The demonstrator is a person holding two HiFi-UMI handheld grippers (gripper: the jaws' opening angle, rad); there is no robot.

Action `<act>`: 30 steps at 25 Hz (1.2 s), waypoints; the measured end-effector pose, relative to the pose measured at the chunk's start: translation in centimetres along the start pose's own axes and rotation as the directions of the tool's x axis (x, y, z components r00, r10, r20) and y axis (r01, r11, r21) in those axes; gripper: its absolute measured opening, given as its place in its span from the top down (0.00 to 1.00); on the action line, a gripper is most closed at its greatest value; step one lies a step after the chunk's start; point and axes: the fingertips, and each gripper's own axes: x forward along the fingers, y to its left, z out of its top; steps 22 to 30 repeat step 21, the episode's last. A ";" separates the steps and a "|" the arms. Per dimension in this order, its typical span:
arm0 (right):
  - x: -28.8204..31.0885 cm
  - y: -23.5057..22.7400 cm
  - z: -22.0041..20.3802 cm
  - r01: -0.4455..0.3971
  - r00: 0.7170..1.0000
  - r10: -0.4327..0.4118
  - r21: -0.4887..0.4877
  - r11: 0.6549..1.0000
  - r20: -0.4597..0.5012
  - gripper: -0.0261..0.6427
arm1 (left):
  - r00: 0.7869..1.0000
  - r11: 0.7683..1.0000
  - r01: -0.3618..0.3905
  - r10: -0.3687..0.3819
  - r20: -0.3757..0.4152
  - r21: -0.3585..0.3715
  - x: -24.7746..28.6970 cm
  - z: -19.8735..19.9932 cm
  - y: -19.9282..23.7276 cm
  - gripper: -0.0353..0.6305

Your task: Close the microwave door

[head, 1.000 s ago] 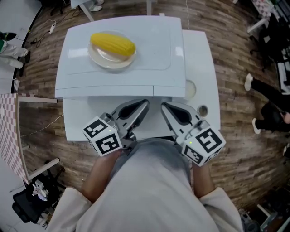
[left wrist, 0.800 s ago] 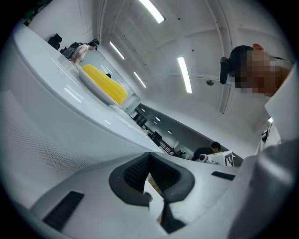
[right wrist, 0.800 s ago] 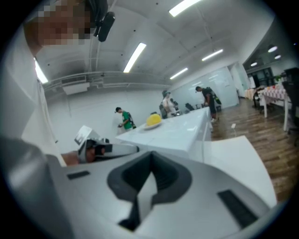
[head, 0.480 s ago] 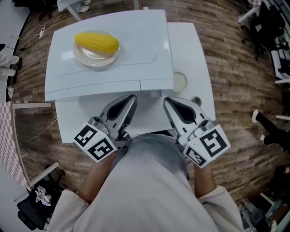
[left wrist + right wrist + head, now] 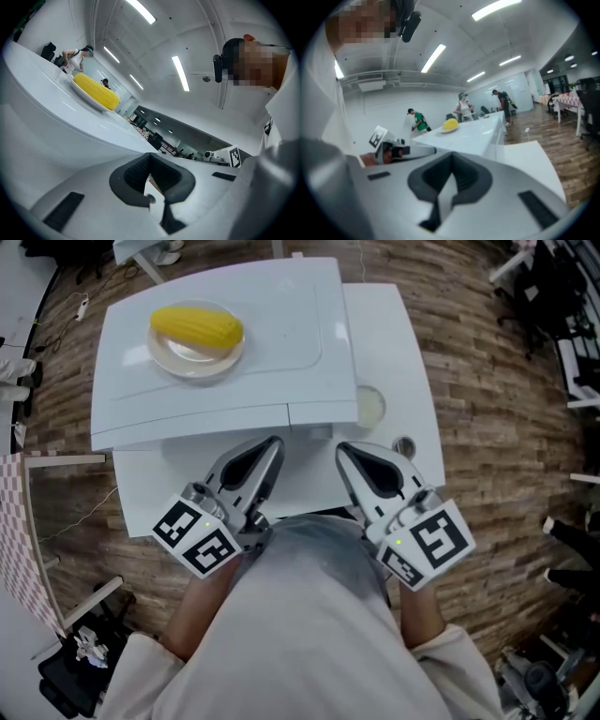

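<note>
Your left gripper [image 5: 275,441] and right gripper [image 5: 340,448] are smooth light-grey shells that taper toward the tips, each with a black ribbed pad set into a dark teardrop recess. The left cube [image 5: 197,538] and right cube [image 5: 427,542] are white with bold black square markers, and a small green light shows on each. You wear a pale grey top [image 5: 309,615] with cream sleeves [image 5: 141,662].

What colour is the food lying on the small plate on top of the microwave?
Yellow. The corn cob shows best in the head view.
</note>
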 end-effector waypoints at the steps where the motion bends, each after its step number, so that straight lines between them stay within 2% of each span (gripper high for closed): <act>1: 0.0 0.0 0.0 0.000 1.000 0.000 0.000 1.000 0.000 0.93 | 1.000 1.000 -0.001 0.001 0.001 0.001 -0.1 0.1 0.0 0.92; 30: 0.2 0.2 -0.4 -0.011 1.000 0.011 0.020 1.000 -0.010 0.93 | 1.000 1.000 -0.016 0.016 -0.002 0.000 -0.3 -0.2 0.5 0.92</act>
